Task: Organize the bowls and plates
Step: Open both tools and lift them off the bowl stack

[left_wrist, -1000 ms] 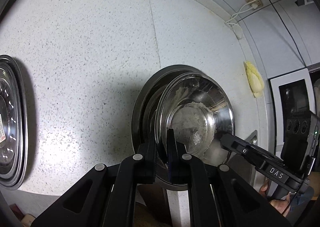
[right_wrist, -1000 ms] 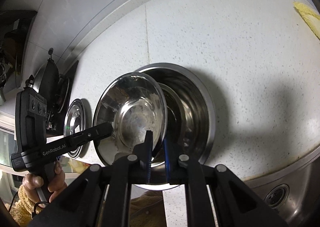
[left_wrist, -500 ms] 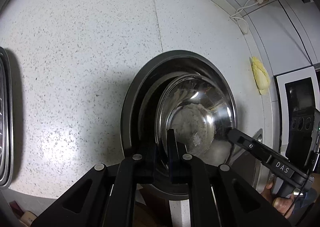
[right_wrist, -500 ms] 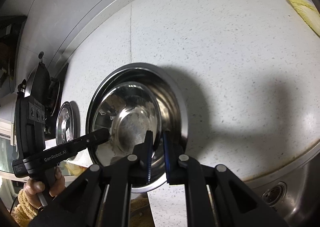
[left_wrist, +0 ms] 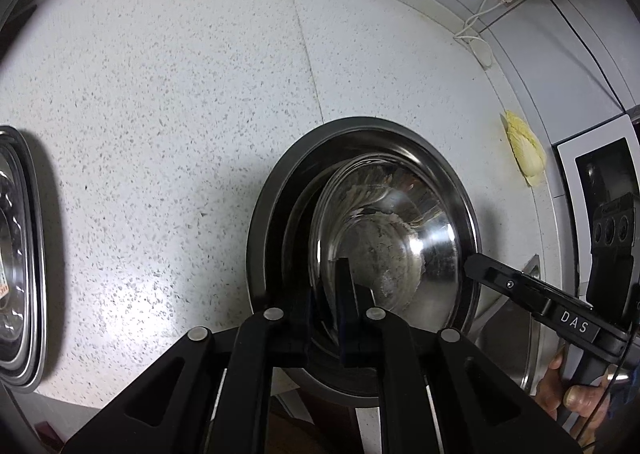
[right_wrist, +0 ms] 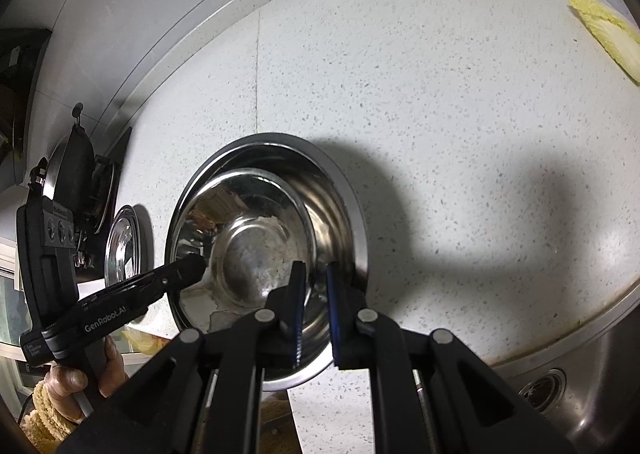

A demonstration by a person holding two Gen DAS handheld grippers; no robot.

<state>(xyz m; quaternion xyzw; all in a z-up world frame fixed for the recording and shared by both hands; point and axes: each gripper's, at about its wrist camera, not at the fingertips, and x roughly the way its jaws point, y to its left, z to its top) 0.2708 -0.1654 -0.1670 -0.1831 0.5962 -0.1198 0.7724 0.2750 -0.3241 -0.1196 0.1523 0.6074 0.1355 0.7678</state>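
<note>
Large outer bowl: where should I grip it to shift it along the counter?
Take the large bowl by its broad flat rim at the far side, coming from above, one finger inside the wall and one outside. That stretch is bare, and the gap to the smaller bowl should leave room for the inner finger.

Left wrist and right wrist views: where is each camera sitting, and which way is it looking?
Left wrist: rides the left claw, looking down at the small bowl inside the large bowl on the counter; the claw straddles the small bowl's rim, jaws just opening; the right hand shows lower right.
Right wrist: rides the right claw, looking down from the opposite side, clamped on the same rim; the left hand shows lower left.
Shared: both bowls, counter, yellow leaf, each other's claw.
</note>
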